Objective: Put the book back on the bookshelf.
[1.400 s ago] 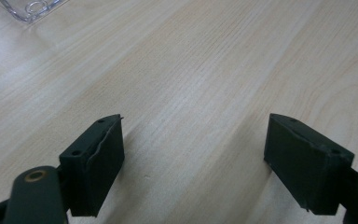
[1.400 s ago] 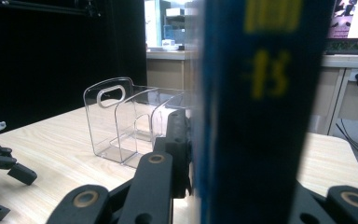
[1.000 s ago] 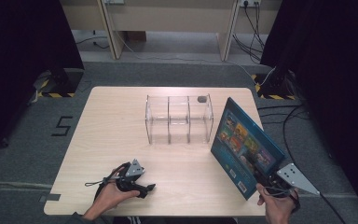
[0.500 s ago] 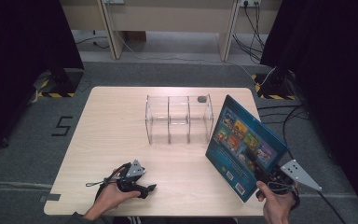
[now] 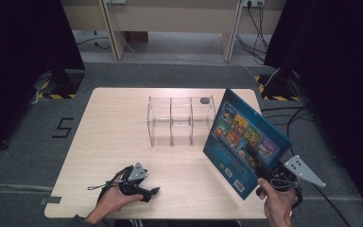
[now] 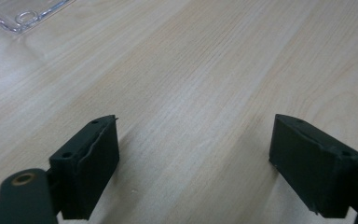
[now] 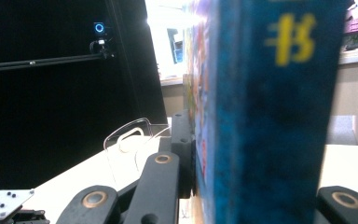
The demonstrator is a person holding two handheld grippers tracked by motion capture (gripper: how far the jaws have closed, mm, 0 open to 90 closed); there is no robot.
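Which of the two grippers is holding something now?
The right gripper: its jaws clamp the blue book. The left gripper rests open on the table.

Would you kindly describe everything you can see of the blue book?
The blue book is a thin, large-format volume whose glossy cover carries a grid of colourful picture panels and barcodes near its lower edge. It is lifted off the table and tilted, clamped by the right hand-held gripper, just right of the clear acrylic rack. Yellow lettering marks its spine.

Black claws [image 6: 193, 179], brass pivot pins; grey triangular plate [image 5: 304, 170], trailing black cable [image 5: 339, 205].
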